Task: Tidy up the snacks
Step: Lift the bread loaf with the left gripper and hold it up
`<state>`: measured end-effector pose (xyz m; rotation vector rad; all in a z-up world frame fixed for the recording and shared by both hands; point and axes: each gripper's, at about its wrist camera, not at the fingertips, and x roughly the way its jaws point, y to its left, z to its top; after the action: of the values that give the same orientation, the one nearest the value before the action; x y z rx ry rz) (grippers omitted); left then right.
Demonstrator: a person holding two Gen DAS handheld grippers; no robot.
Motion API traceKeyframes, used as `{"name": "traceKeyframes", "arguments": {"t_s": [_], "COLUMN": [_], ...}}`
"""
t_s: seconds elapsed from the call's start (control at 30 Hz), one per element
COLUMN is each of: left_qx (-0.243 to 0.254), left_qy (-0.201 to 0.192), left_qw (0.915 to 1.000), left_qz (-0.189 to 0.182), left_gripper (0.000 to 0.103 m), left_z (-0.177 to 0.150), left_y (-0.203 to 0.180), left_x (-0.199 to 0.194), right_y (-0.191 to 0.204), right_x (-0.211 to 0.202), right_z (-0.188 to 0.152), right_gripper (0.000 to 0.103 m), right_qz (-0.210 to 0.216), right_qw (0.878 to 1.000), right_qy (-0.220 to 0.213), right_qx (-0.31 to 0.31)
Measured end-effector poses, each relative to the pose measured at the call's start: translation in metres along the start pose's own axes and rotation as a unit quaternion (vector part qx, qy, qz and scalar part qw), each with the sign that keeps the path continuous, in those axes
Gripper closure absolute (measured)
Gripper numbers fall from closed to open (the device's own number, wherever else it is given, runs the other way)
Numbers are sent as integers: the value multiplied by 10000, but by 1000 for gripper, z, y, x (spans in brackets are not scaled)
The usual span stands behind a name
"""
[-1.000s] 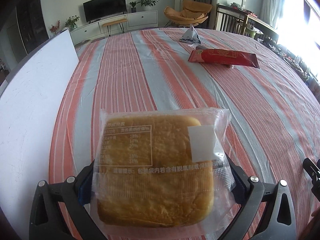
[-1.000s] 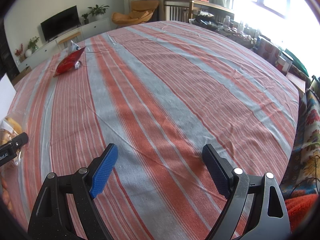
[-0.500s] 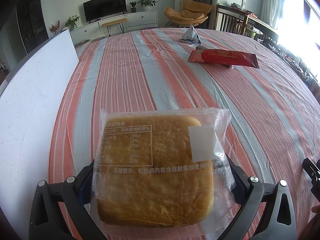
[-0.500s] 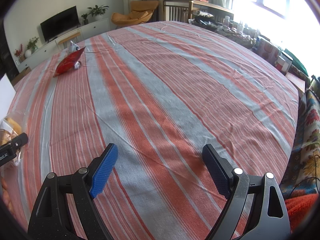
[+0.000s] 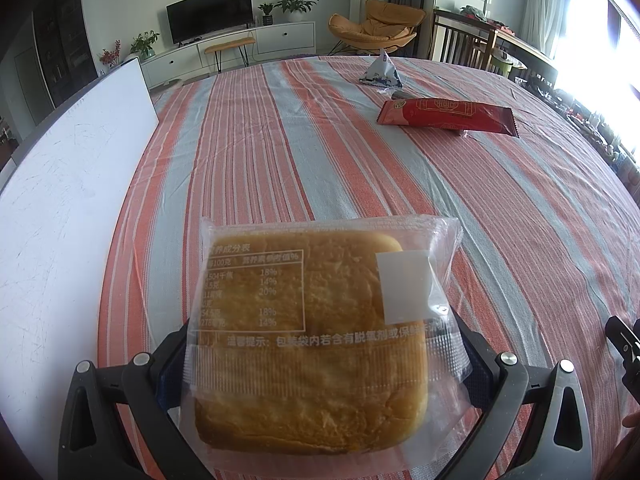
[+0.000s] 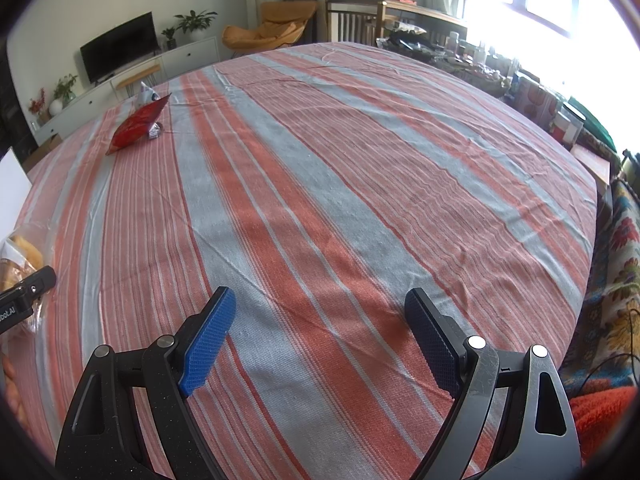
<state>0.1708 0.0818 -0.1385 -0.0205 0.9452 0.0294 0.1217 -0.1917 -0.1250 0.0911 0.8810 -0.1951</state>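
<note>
Left hand-held gripper (image 5: 320, 356) has its fingers clamped on either side of a wrapped cake (image 5: 316, 336), a golden square slice in a clear plastic packet with a printed nutrition table and a blank white label facing the camera. The packet sits right between the blue pads, its near end tucked down by the gripper frame, its far end reaching out over the striped cloth (image 5: 248, 152) that covers the surface. Whether the packet rests on the cloth or is lifted off it, I cannot tell.

Over on the other side, the right hand-held gripper (image 6: 320, 340) stands wide, nothing between its blue pads (image 6: 208, 344), only red and grey stripes beneath. At the left edge of the right wrist view the cake packet peeks in, with a black piece of the left gripper in front of it.

Far across the surface lies a long red snack packet (image 5: 446, 115), flat on the cloth, well apart from the cake. Just beyond it stands a small white and blue pyramid-shaped packet (image 5: 382, 72), close to the red one. A white board (image 5: 68, 184) runs along the left side of the surface. In the background: a television (image 5: 209, 12), an orange chair (image 5: 376, 24) and bright windows.
</note>
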Motion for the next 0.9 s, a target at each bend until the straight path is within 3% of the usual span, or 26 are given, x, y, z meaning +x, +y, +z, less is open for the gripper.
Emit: {"name": "traceKeyframes", "arguments": {"t_s": [0.9], "left_qx": [-3], "left_qy": [-3], "left_qw": [10000], "left_qz": [-1], "left_gripper": [0], "left_z": [0], "left_y": [0], "left_x": [0], "right_y": [-3], "right_x": [-2], "right_z": [0], "right_gripper": [14], "right_qz": [129], "right_qw": [9999], "right_qy": [7], "right_qx": [31]}}
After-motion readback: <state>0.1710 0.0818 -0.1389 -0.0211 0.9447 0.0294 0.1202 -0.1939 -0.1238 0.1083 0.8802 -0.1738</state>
